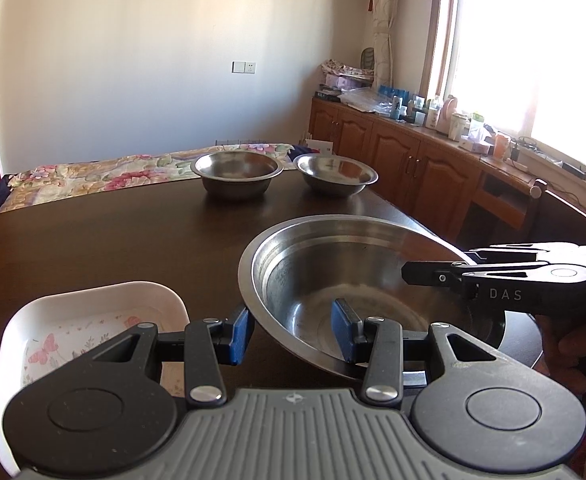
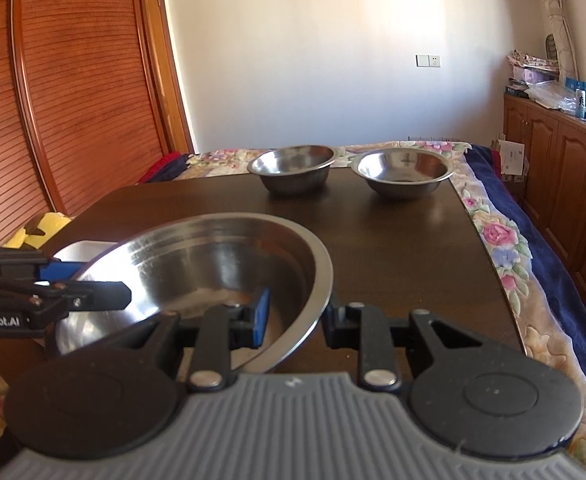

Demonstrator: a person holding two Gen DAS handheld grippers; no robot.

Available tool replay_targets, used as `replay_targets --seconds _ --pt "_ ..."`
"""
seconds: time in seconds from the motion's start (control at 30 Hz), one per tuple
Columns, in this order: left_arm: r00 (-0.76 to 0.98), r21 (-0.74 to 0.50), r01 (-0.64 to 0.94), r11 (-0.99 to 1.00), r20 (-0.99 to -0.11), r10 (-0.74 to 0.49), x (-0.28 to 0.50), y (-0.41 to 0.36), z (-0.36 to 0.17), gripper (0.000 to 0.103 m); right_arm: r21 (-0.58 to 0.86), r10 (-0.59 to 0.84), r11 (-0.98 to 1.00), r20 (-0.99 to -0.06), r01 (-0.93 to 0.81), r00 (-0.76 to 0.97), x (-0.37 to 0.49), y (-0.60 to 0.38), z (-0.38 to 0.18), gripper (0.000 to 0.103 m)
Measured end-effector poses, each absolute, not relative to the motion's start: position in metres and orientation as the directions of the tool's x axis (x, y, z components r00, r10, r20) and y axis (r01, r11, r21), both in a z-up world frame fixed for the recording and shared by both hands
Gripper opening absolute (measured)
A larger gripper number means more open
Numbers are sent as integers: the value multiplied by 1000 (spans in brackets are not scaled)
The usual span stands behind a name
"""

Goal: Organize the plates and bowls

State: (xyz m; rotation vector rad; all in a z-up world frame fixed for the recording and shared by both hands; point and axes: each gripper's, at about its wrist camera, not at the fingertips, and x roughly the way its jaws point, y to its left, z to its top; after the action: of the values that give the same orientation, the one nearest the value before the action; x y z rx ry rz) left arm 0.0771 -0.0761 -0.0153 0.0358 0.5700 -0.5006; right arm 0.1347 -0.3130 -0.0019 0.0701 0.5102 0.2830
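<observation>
**A:** What's closest to you?

**B:** Your left gripper (image 1: 293, 330). Its blue pads sit on either side of the near rim of the large round stainless-steel bowl (image 1: 333, 264), one outside the wall and one inside, pinching it.

**A:** And the other tongs?

**B:** Your right gripper (image 2: 299, 316) straddles the opposite rim of that bowl in the same way, with the inner pad against the wall and the outer finger behind the flange. It is clamped on too, so you hold the bowl from both sides.

**A:** Where is the bowl exactly?

**B:** It is over the near part of the dark brown wooden table (image 1: 113, 240) and tilted rather than level. I cannot tell whether its base touches the tabletop. Just to its left lies a white rectangular dish with a pink butterfly print (image 1: 93, 308), close to the bowl's side.

**A:** Anything further off?

**B:** Two smaller steel bowls stand upright, side by side, at the table's far edge: one on the left (image 1: 237, 172) and one on the right (image 1: 335, 174). They are near each other but apart, and well away from the bowl you are holding. A floral bedspread (image 1: 93, 176) lies behind them.
</observation>
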Motion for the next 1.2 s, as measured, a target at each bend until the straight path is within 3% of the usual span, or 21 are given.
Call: replay_targets --seconds 0.57,0.83,1.2 --pt "711 -99 465 880 -550 -438 88 -84 -22 44 140 282 959 -496 -244 821 138 -312 -12 29" --pt "730 -100 443 891 -536 -424 88 -75 -19 59 145 267 963 -472 -225 840 137 -320 -4 36" --pt "766 -109 419 902 -490 -415 87 -62 -2 62 140 252 967 -412 -213 876 136 -332 19 37"
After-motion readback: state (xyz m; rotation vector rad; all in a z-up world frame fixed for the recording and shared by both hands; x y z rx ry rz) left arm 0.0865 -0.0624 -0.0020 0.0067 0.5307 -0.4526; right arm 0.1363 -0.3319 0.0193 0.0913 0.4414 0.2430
